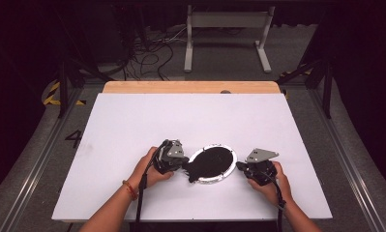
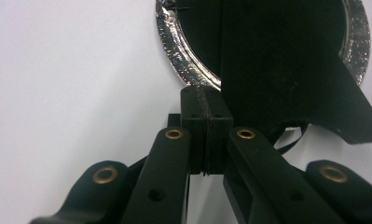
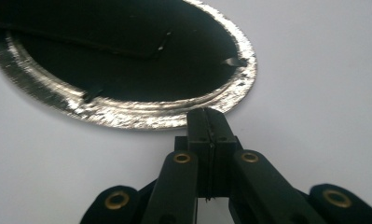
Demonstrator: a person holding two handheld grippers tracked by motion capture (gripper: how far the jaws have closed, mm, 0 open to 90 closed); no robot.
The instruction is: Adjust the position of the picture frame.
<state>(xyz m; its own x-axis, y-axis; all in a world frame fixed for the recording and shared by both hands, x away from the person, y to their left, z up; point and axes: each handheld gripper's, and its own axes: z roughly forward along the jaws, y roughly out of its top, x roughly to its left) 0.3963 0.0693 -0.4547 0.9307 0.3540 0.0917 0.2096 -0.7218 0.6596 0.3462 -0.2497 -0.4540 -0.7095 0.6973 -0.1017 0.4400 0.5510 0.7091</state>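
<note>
Fingers of left gripper (image 2: 206, 135) and right gripper (image 3: 210, 140) closed, empty, flanking silver plate (image 1: 230, 155). Risk: black cloth (image 1: 207, 165) slides off, light plate skids if nudged.

Two hands, each holding a two-jaw gripper, low and close together.

Both forearms enter from the bottom edge. The left gripper (image 1: 185, 162) points right, its jaws pressed fully together; the left hand (image 1: 149, 169) wraps its body, a band on that wrist. The right gripper (image 1: 239, 166) points left, jaws likewise closed, gripped by the right hand (image 1: 273, 181), with a cable trailing back along the forearm.
</note>
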